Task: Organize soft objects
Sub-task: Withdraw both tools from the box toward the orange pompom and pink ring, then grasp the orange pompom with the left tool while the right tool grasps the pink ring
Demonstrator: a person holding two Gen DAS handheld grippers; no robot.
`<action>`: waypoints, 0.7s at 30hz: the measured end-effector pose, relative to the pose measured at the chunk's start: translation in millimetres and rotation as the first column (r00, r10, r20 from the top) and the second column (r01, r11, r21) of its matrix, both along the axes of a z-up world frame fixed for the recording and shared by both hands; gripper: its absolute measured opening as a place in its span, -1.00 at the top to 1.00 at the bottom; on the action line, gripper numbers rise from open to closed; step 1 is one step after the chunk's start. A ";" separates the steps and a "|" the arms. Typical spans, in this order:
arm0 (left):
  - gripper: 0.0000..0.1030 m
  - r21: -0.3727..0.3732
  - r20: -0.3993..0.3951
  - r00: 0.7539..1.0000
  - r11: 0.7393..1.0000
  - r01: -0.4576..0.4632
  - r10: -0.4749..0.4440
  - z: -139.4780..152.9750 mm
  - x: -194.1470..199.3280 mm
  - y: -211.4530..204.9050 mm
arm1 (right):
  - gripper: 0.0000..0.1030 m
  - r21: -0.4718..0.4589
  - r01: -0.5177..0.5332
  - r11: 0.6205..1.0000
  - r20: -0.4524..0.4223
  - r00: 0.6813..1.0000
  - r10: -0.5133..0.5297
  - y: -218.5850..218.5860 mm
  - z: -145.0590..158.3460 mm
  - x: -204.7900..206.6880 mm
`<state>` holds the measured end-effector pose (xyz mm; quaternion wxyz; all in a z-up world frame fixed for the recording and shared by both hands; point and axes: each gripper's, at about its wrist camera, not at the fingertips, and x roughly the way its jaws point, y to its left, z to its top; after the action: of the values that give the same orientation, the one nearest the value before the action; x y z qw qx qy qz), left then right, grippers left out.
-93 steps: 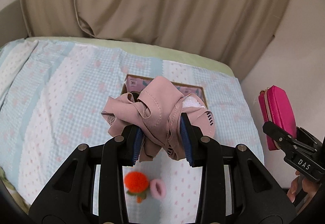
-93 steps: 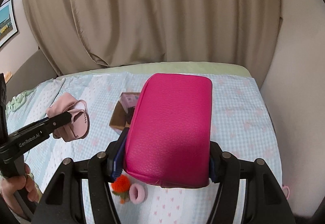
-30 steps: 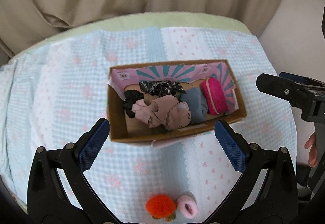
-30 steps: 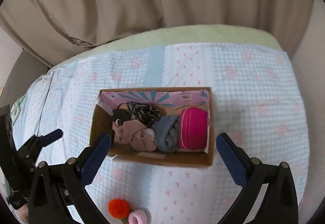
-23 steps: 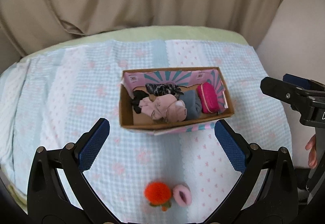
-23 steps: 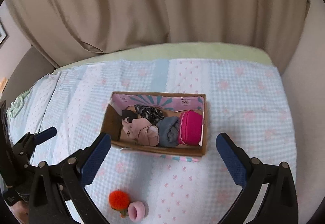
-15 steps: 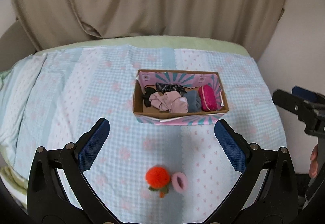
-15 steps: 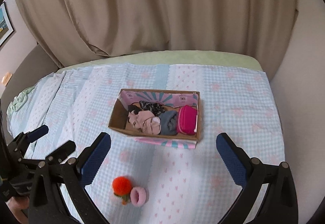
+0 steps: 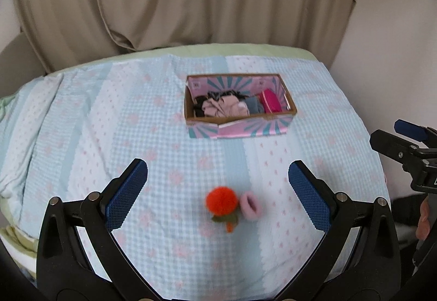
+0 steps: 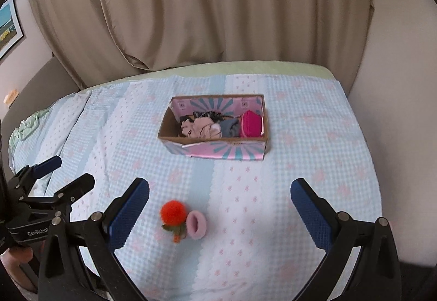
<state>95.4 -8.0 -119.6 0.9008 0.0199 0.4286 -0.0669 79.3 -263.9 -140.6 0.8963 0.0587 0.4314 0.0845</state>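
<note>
Both tongs wide, holding nothing: left gripper (image 9: 218, 191), right gripper (image 10: 220, 205). Orange pompom (image 9: 221, 198) touches pink scrunchie (image 9: 250, 205) near bed's (image 9: 82, 123) front edge.

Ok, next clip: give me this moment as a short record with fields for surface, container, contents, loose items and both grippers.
surface: pale blue checked bedspread with pink dots
container: open pink-and-teal cardboard box, resting on the bedspread
contents: dusty pink crumpled garment, grey folded cloth, magenta zip pouch, dark patterned fabric behind them
loose items: orange fluffy pom-pom beside a pink fuzzy hair tie, near side of the box
left gripper: open, empty
right gripper: open, empty
</note>
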 end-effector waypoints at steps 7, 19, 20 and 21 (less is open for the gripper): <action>-0.99 -0.018 -0.029 0.997 0.998 0.065 -0.066 -39.1 -23.9 26.4 | -1.00 0.014 0.006 1.000 -0.006 1.000 -0.006 30.0 -34.7 -34.4; -0.99 -0.032 -0.080 0.978 0.981 0.193 -0.195 -150.2 -23.6 49.2 | -1.00 -0.042 -0.011 0.999 -0.066 0.998 0.008 68.7 -154.6 -51.8; -0.99 -0.037 -0.088 0.974 0.978 0.205 -0.208 -164.9 -20.1 48.7 | -1.00 -0.043 -0.012 0.999 -0.072 0.997 0.009 71.5 -170.2 -51.0; -0.99 -0.040 -0.094 0.972 0.976 0.214 -0.217 -175.2 -18.3 47.4 | -1.00 -0.044 -0.015 0.999 -0.079 0.997 0.011 73.6 -181.9 -50.0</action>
<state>77.1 39.4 -294.8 0.8664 0.0498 0.4663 -0.1713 29.3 -190.2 -322.6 0.8790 0.0391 0.4687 0.0783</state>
